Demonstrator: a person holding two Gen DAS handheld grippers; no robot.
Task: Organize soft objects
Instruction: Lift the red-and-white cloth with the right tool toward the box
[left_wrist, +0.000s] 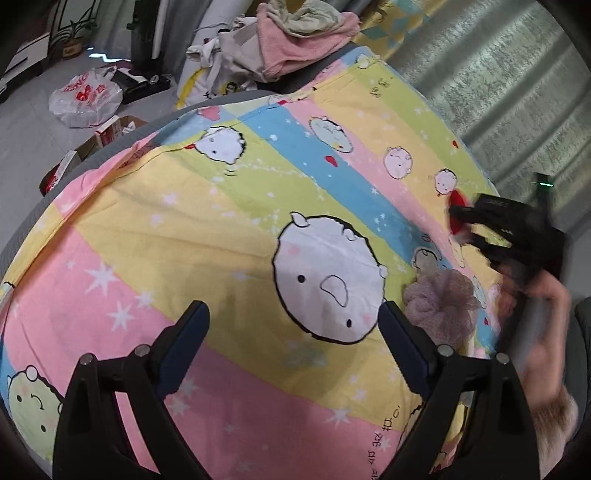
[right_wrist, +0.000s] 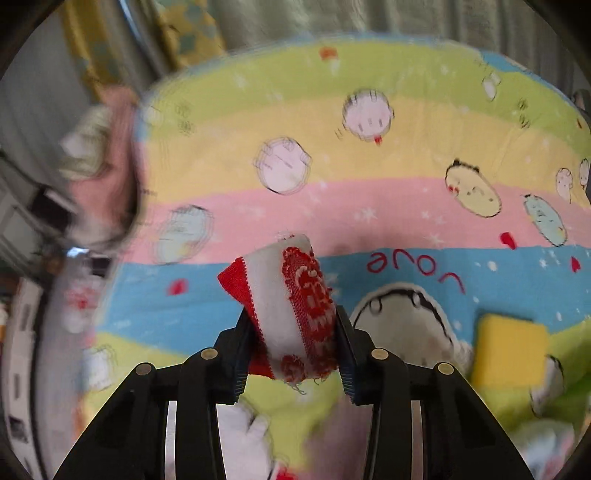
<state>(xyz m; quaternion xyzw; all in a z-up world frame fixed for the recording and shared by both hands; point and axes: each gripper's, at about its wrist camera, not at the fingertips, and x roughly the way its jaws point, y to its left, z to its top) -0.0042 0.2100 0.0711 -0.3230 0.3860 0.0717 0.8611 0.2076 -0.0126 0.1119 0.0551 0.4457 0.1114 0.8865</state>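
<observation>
1. My right hand-held gripper (right_wrist: 295, 332) is clamped on a folded red-and-white knitted cloth (right_wrist: 286, 306), pinched across its lower half between both pads. The upper half sticks up free toward 12 o'clock, above the blue stripe of the bedsheet (right_wrist: 406, 122).

2. I judge the cloth light, limp and compressible: it bulges between the pads and has frayed threads at the bottom edge. The hold across the middle of the fold looks sound; a grip at a corner would probably let it unfold and droop.

3. My left hand-held gripper (left_wrist: 293, 325) has its fingers wide apart with nothing between them, hanging over the big white cartoon face on the sheet.

4. Just past its right finger, at about 3 o'clock, lies a mauve ruffled puff (left_wrist: 439, 301), perhaps a mesh bath sponge. It should be very light and springy; I would take it through the bunched centre, since loose ruffles would slip out.

5. At 4 o'clock in the right wrist view sits a yellow sponge block (right_wrist: 511, 349), soft but shape-holding, best taken across flat sides.

6. Hard to read: the right wrist view is smeared, especially its left edge. A white plush shape below the fingers is cut off. In the left wrist view the right hand-held gripper is blurred, with only a red sliver of cloth showing.
</observation>
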